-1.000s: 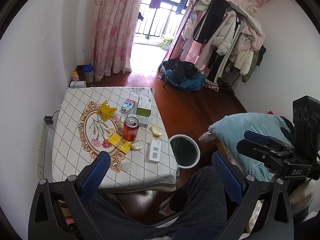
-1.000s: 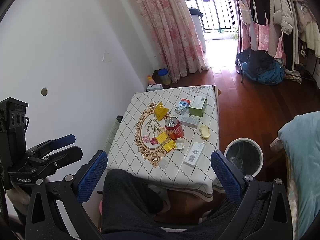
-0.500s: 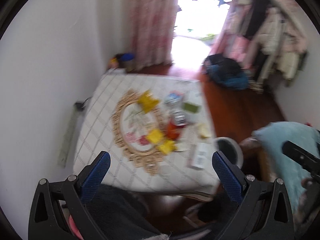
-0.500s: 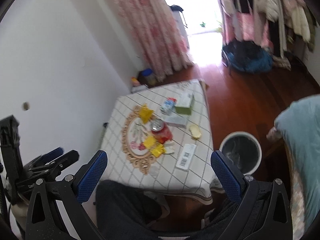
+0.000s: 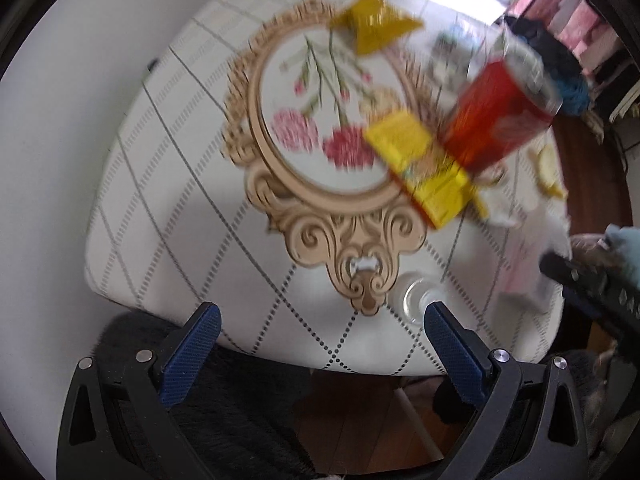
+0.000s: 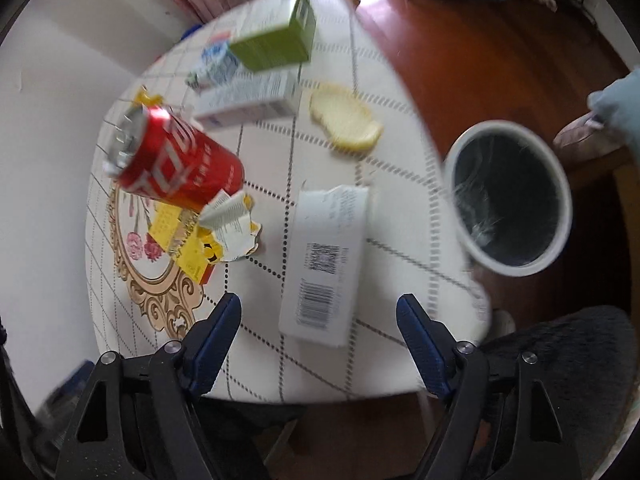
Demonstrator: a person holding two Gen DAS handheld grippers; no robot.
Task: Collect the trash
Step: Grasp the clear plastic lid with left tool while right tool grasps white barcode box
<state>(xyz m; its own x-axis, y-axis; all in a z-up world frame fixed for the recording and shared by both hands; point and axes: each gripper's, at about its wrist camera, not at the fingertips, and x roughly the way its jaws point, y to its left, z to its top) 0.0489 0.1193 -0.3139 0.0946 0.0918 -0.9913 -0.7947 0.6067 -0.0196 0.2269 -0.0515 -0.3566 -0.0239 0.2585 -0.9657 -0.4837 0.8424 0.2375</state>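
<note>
Trash is seen spread over the counter (image 6: 400, 168), with both tongs held wide apart and empty.

The red can (image 6: 180, 164) is taken as the landmark: yellow wrappers (image 6: 180, 236) and torn paper (image 6: 232, 224) are pressed against its base, a white barcoded packet (image 6: 324, 264) is laid to its right, and white and green boxes (image 6: 272, 40) are stacked behind it. The left tongs (image 5: 320, 344) and right tongs (image 6: 318, 332) are held over the near counter edge. A bin (image 6: 508, 200) is stood on the floor beyond the packet.

Motion-blurred red can (image 5: 500, 114), cartons (image 6: 256, 80)
</note>
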